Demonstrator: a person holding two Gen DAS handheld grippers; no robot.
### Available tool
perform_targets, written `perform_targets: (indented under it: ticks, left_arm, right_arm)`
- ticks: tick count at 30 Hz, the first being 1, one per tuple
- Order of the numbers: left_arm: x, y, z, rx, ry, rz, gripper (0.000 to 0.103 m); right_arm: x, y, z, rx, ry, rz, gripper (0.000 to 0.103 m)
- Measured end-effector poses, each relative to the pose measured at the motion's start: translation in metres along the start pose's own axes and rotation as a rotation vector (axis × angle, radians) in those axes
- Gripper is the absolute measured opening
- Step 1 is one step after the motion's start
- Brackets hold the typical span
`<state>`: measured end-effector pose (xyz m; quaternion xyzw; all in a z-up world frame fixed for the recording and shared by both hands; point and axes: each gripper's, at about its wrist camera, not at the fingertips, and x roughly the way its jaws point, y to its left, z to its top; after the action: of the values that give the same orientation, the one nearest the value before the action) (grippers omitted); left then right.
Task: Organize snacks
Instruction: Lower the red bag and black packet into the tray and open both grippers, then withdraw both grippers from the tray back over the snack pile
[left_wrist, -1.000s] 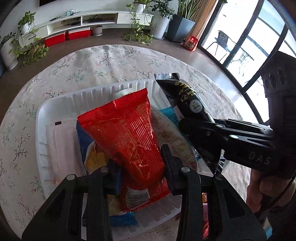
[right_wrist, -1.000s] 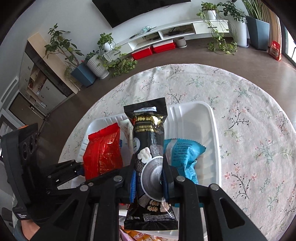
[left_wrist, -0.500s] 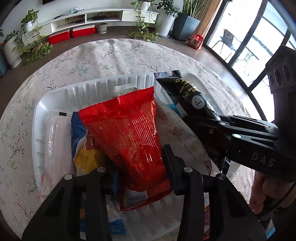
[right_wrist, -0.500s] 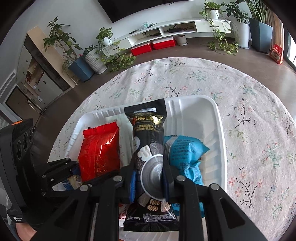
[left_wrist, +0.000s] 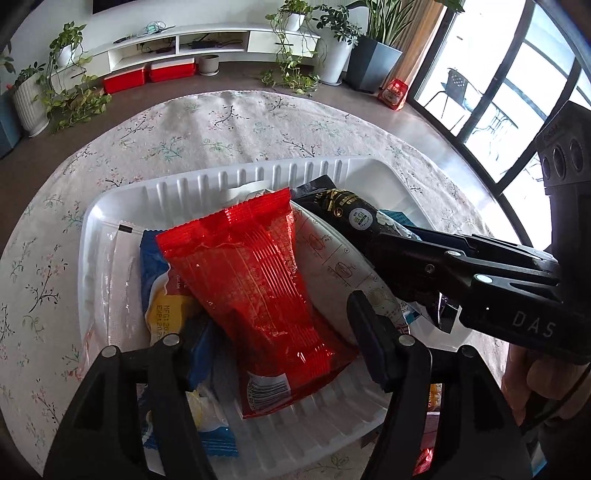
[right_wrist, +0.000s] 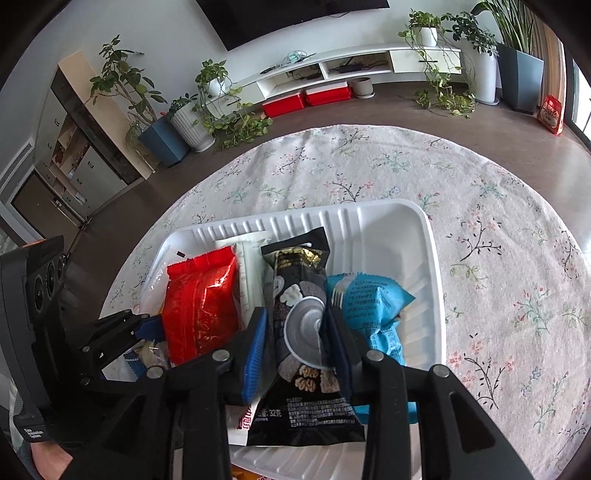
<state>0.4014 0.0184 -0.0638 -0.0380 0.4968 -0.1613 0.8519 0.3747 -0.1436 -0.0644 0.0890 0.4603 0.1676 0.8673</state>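
The glossy red foil snack packet (left_wrist: 255, 291), clamped 0.5 s ago, now lies released in the white ribbed plastic tray (left_wrist: 295, 173); the left gripper (left_wrist: 280, 332) stands wide open around it. The right gripper (right_wrist: 295, 332) remains closed on the black sesame-paste sachet (right_wrist: 303, 314), one of six packets in the tray.

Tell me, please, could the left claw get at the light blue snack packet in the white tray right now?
Probably not: the left claw is spread around the red packet, and the right claw gripping the black packet stands before the light blue snack packet.
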Motion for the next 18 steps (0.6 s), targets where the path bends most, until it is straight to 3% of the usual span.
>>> perform_targets:
  ticks: [4, 12, 15, 18]
  left_arm:
    - [-0.009, -0.004, -0.002, 0.005, -0.017, -0.014, 0.074]
    - [-0.055, -0.011, -0.017, 0.013, -0.106, -0.057, 0.103]
    - [-0.082, -0.017, -0.03, 0.03, -0.16, -0.064, 0.103]
    - [-0.104, -0.02, -0.047, 0.022, -0.19, -0.046, 0.103]
  right_arm:
    - [-0.009, 0.002, -0.001, -0.006, -0.02, -0.002, 0.043]
    - [-0.05, -0.002, -0.004, 0.031, -0.095, 0.02, 0.075]
    - [-0.078, -0.006, -0.013, 0.045, -0.149, 0.064, 0.086]
    - [-0.107, -0.009, -0.029, 0.041, -0.187, 0.095, 0.09]
